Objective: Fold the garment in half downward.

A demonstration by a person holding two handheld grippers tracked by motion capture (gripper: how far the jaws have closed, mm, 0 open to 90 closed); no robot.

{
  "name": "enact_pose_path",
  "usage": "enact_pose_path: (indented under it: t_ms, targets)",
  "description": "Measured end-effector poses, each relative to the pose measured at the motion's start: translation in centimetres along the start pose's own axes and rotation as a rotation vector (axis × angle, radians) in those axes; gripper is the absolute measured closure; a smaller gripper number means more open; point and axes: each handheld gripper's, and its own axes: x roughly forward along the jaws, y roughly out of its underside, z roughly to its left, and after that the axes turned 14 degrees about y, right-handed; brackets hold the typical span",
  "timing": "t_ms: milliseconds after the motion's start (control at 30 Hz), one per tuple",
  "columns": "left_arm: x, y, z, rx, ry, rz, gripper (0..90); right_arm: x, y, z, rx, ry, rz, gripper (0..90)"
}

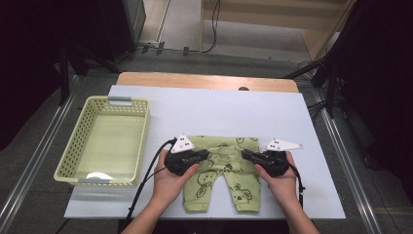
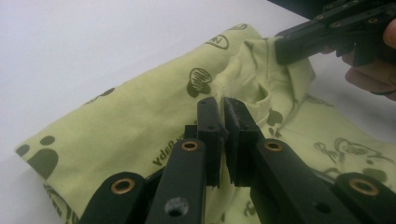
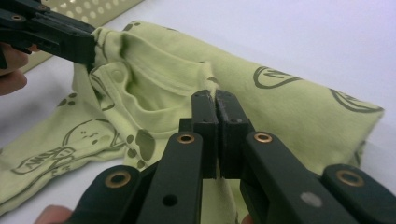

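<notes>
The green printed baby romper (image 1: 221, 175) lies flat on the white table (image 1: 272, 112) beside the basket (image 1: 104, 139), its waist pinched by the left gripper (image 2: 223, 103) and right gripper (image 3: 215, 95), jaws clamped on the cloth

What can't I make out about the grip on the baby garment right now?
- High view: both pinch points on the garment are hidden by left gripper and right gripper.
- Gripper views: the shut jaws hide how much cloth they hold.
- Basket: the white item is too small to identify.
</notes>
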Motion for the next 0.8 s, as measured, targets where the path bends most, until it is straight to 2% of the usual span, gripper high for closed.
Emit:
enact_pose_path:
  t_ms: [100,233,367,600,800]
  targets:
    - [-0.6,0.7,-0.9,0.031,0.015,0.003,85.9,-1.0,0.4,0.2,-0.009,-0.001,-0.017,85.8]
    - [-1.2,1.6,-1.7,0.047,0.027,0.001,86.1,-2.1,1.0,1.0,-0.043,-0.004,-0.031,85.8]
    - [-1.6,2.6,-2.7,0.077,0.014,0.009,86.2,-2.8,1.7,1.9,-0.054,-0.006,-0.033,85.9]
    - [-2.4,3.9,-3.8,0.072,0.038,-0.008,86.2,-3.4,2.8,3.0,-0.087,-0.006,-0.028,85.8]
    - [-2.1,4.8,-4.8,0.088,0.051,0.018,86.2,-4.1,4.1,3.5,-0.094,0.005,-0.027,85.8]
